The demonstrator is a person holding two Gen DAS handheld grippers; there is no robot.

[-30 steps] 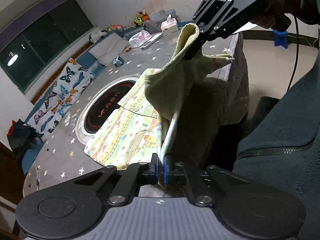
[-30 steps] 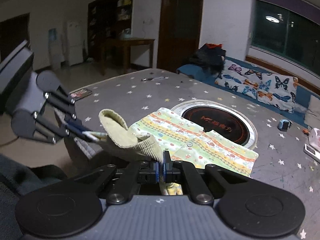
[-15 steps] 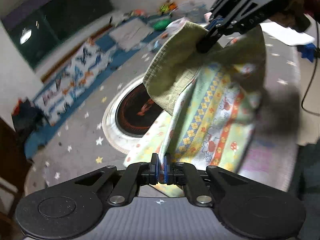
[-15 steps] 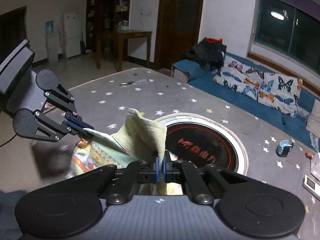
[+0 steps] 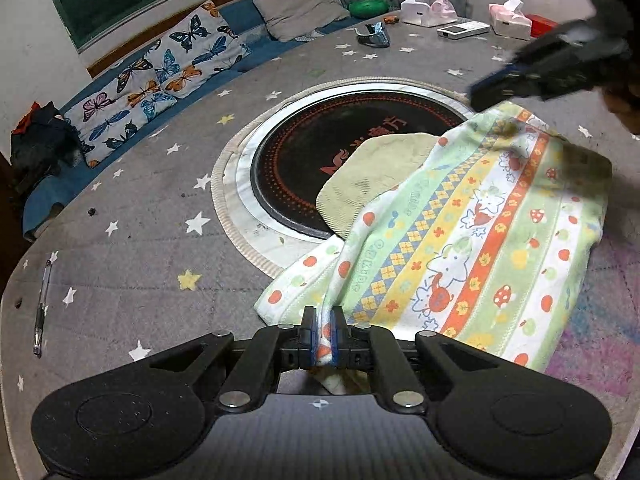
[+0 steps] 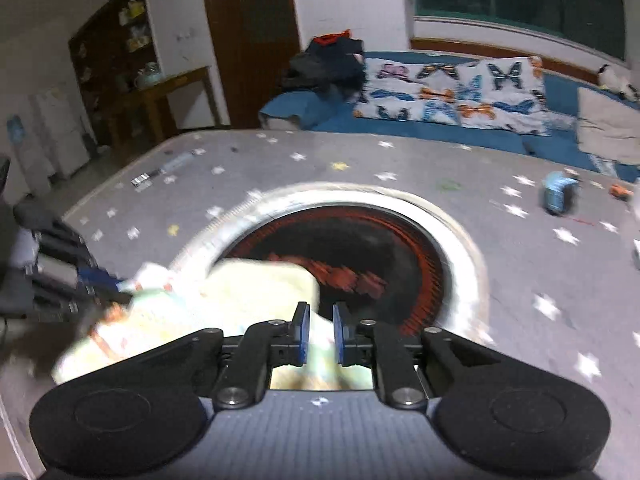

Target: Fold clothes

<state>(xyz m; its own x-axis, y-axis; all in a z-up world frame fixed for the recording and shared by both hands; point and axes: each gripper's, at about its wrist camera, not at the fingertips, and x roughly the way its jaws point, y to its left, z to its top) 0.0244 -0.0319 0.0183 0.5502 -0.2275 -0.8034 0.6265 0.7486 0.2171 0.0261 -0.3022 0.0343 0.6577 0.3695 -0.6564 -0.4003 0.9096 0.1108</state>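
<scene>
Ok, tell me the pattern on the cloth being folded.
Stripes of green, yellow, orange and white with cartoon animals, mushrooms and dots on the cloth; clearest in the left wrist view.

1. Left wrist view: mounted behind the left gripper (image 5: 324, 334), angled down across the table (image 5: 132, 248) toward the cushioned bench, close above the surface.
2. Right wrist view: mounted behind the right gripper (image 6: 320, 334), angled down, facing the door; blurred.
3. Shared region: round black plate (image 5: 316, 148) (image 6: 384, 248), printed garment (image 5: 472, 248) (image 6: 168, 320).

The garment (image 5: 460, 248) lies on the table (image 5: 132, 248), overlapping the round inset plate's (image 5: 320, 152) right side.
</scene>
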